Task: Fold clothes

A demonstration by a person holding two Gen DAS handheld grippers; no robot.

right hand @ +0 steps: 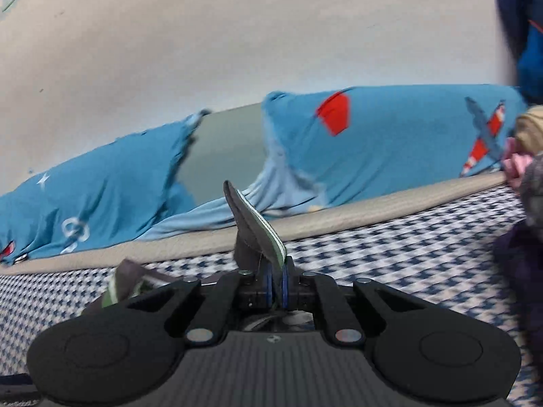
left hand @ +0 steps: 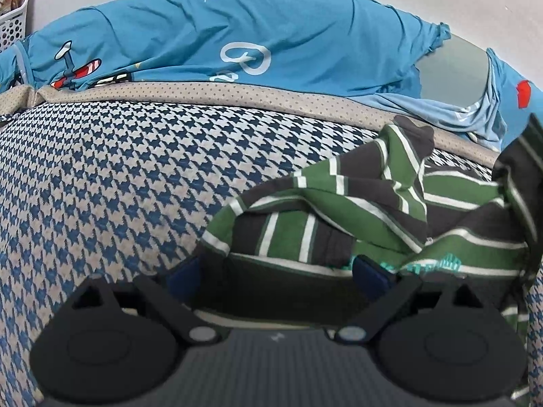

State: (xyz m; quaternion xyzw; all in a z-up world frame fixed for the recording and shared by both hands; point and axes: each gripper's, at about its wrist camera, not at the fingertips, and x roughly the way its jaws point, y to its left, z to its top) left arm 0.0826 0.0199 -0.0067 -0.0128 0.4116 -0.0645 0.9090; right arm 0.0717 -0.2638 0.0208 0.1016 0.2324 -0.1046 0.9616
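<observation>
A green, grey and white striped garment point(left hand: 356, 210) lies crumpled on the houndstooth bed cover point(left hand: 118, 186), right of centre in the left wrist view. My left gripper point(left hand: 276, 274) hovers at its near edge, jaws wide open, with a dark stripe of the cloth between the blue pads point(left hand: 370, 273) but not pinched. My right gripper point(right hand: 276, 286) is shut on a corner of the same striped garment point(right hand: 254, 227). That corner sticks up from the pads, and more of the cloth hangs at the left. On the right of the left wrist view a part of the garment is lifted.
Blue cartoon-print bedding point(left hand: 220, 44) is heaped along the wall behind a tan dotted border point(left hand: 237, 93). A white perforated basket point(left hand: 13, 20) stands far left. Other clothes, pink and dark point(right hand: 522, 183), are piled at the right edge of the right wrist view.
</observation>
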